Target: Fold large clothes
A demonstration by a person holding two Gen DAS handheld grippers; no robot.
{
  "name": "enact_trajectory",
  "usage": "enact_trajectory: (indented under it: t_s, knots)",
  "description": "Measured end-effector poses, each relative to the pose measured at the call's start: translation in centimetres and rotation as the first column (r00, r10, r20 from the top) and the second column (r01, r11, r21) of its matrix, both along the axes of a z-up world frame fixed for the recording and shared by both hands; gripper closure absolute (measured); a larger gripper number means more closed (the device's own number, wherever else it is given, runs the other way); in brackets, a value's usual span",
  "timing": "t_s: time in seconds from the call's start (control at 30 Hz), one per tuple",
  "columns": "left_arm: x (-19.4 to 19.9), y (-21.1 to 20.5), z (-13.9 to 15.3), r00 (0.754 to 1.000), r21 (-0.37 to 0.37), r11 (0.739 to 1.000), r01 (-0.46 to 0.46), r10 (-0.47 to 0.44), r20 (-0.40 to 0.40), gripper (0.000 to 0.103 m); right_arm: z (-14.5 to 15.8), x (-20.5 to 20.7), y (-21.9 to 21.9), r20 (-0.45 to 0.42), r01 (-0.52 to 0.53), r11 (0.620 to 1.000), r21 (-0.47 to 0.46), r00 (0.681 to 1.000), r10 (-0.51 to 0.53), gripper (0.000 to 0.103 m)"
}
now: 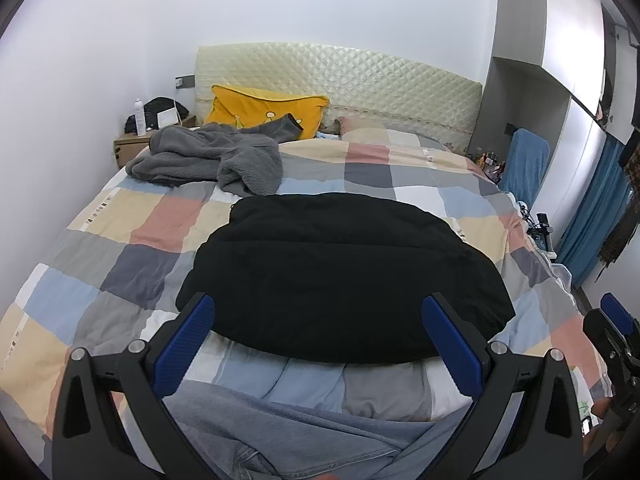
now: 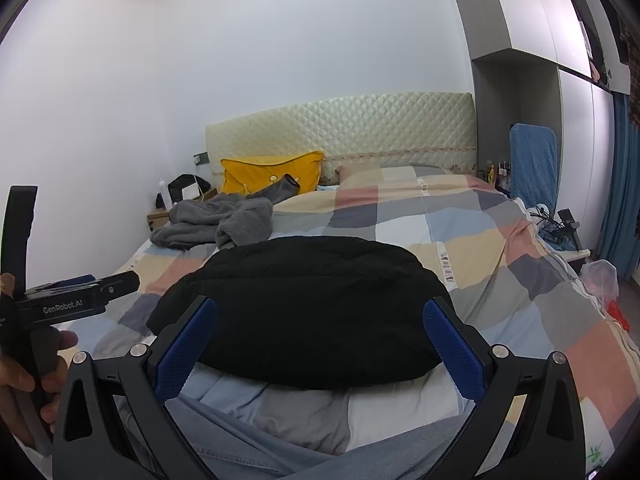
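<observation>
A black garment (image 1: 344, 264) lies folded into a thick, rounded bundle in the middle of the checked quilt (image 1: 120, 216). My left gripper (image 1: 318, 300) is open above the bundle's near edge, its blue pads (image 1: 184, 344) wide apart and holding nothing. The right wrist view shows the same black garment (image 2: 304, 308) with my right gripper (image 2: 320, 303) open just before it, empty too. A crumpled grey fleece garment (image 1: 208, 156) lies unfolded at the far left of the bed, also visible as the grey fleece (image 2: 216, 220) from the right.
A yellow pillow (image 1: 264, 110) leans on the quilted headboard (image 1: 360, 76). A bedside table (image 1: 132, 144) with a bottle and bag stands far left. A blue padded chair back (image 2: 534, 164), cables and blue curtain (image 2: 616, 200) line the right side. A hand (image 2: 24, 376) holds the left gripper.
</observation>
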State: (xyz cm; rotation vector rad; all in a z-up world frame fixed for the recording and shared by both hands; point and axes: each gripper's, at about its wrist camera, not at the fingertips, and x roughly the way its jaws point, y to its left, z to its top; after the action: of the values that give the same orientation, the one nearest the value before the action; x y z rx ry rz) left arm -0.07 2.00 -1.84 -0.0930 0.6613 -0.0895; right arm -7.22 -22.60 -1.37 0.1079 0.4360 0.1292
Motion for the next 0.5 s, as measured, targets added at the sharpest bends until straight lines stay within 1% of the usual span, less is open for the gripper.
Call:
enact_trajectory:
  t_s: [0.13, 0.27, 0.37, 0.43, 0.5]
  knots:
    - [-0.3, 0.0, -0.2, 0.999, 0.02, 0.999, -0.033, 0.033, 0.006, 0.0, 0.0, 0.2, 0.0, -0.007, -0.001, 1.0, 0.01, 1.0, 0.001, 0.0]
    - [-0.4, -0.1, -0.4, 0.999, 0.037, 0.998, -0.045, 0.045, -0.001, 0.0, -0.7, 0.8, 0.0, -0.031, -0.008, 1.0, 0.018, 0.999, 0.009, 0.0]
    - [-0.5, -0.1, -0.5, 0.999, 0.036, 0.998, -0.049, 0.049, -0.009, 0.0, -1.0, 0.9, 0.1, -0.038, -0.017, 0.999, 0.028, 0.999, 0.018, 0.0]
    - [-0.6, -0.2, -0.4, 0.999, 0.04, 0.998, -0.053, 0.053, -0.007, 0.0, -1.2, 1.0, 0.2, -0.043, -0.014, 1.0, 0.014, 0.999, 0.014, 0.0]
    - [-0.8, -0.5, -0.3, 0.998, 0.052, 0.997, -0.058, 0.058, 0.003, 0.0, -1.3, 0.9, 0.1, -0.046, -0.018, 1.0, 0.024, 0.999, 0.019, 0.0]
